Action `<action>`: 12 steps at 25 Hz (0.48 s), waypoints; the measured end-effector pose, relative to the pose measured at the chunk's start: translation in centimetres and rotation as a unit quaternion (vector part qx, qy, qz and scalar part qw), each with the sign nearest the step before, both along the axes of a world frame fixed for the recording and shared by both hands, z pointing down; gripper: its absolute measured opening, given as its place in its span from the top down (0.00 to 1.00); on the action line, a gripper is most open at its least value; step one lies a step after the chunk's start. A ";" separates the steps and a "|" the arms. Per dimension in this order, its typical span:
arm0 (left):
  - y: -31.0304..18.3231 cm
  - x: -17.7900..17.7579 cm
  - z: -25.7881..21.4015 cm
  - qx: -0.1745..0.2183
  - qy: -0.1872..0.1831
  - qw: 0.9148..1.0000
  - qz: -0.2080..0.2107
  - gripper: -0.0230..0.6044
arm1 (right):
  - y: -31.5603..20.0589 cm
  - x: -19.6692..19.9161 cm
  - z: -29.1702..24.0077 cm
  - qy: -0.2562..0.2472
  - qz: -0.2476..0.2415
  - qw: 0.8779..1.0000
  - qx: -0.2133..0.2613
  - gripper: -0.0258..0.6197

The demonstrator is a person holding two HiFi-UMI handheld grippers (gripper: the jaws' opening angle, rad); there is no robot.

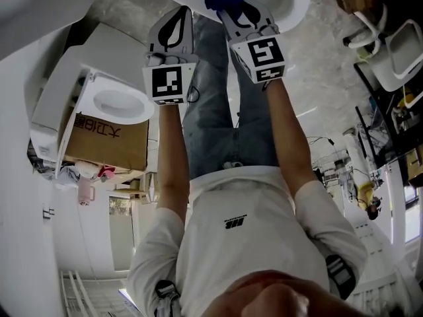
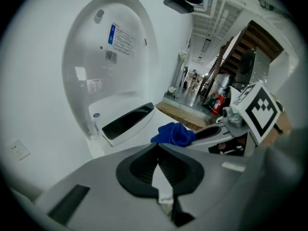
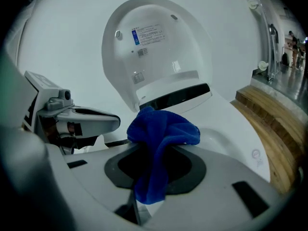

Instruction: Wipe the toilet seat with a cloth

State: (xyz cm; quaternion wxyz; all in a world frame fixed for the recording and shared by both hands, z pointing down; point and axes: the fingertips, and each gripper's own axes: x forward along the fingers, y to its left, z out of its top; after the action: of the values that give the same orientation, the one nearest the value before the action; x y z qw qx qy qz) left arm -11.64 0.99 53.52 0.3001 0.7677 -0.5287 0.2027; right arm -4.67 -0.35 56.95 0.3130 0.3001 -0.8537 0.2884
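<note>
Right gripper is clamped on the blue cloth — jaws nearly together, with a fold of fabric pinched between them. The rest is bunched over the tips and a tail hangs down between the jaws.

Left gripper is closed tip to tip, nothing in it. It sits just beside the right one, at about the same height.

The cloth is over the back edge of the toilet seat, close to the hinge and the black strip under the lid. I cannot tell whether it touches the seat.

The lid is upright, with stickers on its inner face. A wooden ledge runs along the right side of the toilet.

In the head view both forearms reach out side by side — cloth at the top edge, above the right gripper's jaws.
</note>
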 end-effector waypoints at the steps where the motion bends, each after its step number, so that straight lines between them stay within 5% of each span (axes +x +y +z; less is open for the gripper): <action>1: 0.2 -0.3 0.4 -0.003 -0.001 1.000 0.000 0.95 | 0.1 -0.4 0.7 -0.001 0.001 1.000 -0.005 0.82; 12: 2.3 -3.1 2.6 -0.021 -0.014 1.000 -0.004 0.95 | 1.6 -4.7 8.0 0.012 -0.019 0.998 -0.060 0.82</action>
State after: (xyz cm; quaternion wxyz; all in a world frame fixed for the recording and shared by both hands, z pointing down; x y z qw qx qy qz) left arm -14.69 3.26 56.10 0.3100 0.7560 -0.5317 0.2230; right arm -9.37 1.21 65.00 0.3463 0.2679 -0.8366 0.3292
